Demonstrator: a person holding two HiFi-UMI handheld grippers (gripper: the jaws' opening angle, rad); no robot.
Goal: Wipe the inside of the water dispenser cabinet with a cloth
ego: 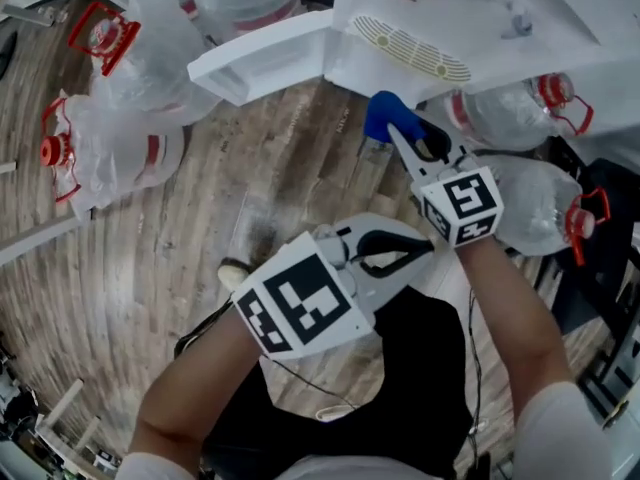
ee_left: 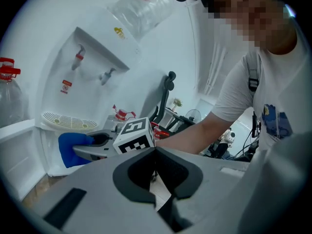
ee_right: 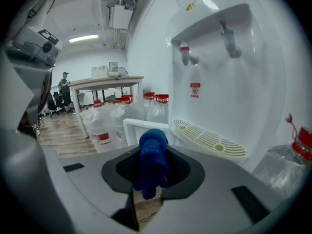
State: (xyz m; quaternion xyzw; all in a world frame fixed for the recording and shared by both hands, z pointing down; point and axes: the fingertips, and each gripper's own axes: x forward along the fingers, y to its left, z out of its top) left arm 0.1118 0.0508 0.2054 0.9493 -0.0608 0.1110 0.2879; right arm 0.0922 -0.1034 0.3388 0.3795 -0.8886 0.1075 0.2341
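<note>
Right gripper (ego: 398, 134) pinches the blue cloth (ego: 383, 115) at upper centre, just below the water dispenser (ego: 470, 8) drip tray (ego: 410, 48), while the left gripper (ego: 424, 248) sits lower centre, jaws pressed together, empty.

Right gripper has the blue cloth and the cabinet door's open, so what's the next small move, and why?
Probably ease the right gripper forward, past the cabinet door and in under the drip tray. Its jaws are shut on the blue cloth, the door stands open, and the cloth looks short of the inside.
</note>
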